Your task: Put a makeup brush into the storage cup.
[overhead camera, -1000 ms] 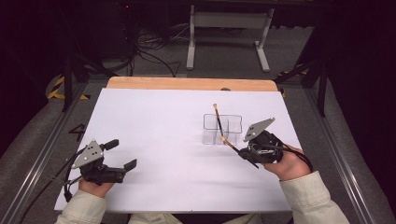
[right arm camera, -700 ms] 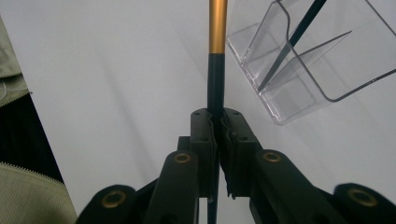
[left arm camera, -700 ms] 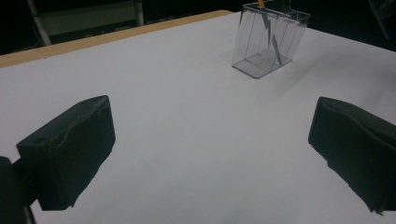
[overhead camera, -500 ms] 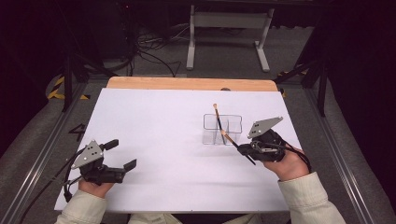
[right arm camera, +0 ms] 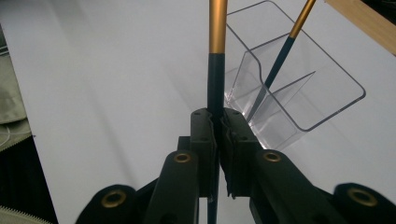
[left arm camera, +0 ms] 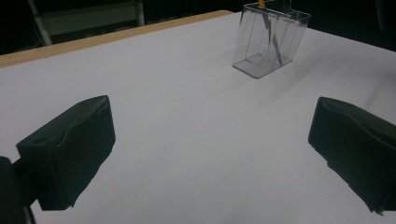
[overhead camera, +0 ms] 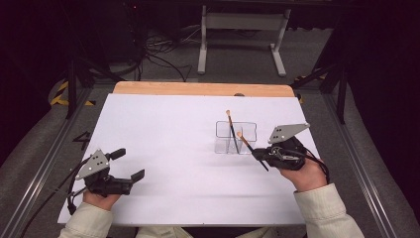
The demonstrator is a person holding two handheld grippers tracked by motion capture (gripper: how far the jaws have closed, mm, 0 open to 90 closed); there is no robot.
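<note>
- Held brush (right arm camera: 217, 51): thin stick, dark teal/black shaft w/ gold-orange upper section; in the right gripper view it runs straight up out of the pinch, and a bit of shaft pokes out below the jaws too.
- In the high view that brush (overhead camera: 251, 150) sits tilted, orange tip up-left just over the near-right edge of the holder, dark end down-right by my hand.
- My right gripper (overhead camera: 262, 156) is clamped on the brush shaft, jaws pressed tight w/ the stick between them; right gripper view (right arm camera: 217, 140) confirms the pinch.
- Clear plastic holder (overhead camera: 236, 137) stands on the white table (overhead camera: 163, 134), right of centre, just left of my right gripper; it's boxy w/ inner dividers, see-through walls.
- 2nd brush (overhead camera: 231, 128) already stands in the holder, leaning, orange tip up toward the far side; same colours. Right gripper view shows it (right arm camera: 285, 51) slanting in a rear compartment.
- My left gripper (overhead camera: 126, 166) rests near the front-left corner of the table, jaws spread wide, pinching nothing; well apart from the holder. Its own view shows the holder (left arm camera: 271, 39) far off, top right.
- Vs. a sec ago: right gripper has slid a little right and toward me, and the held brush looks drawn back w/ it, tip now nearer the holder's right edge. Left gripper and holder unchanged, 2nd brush same lean.
</note>
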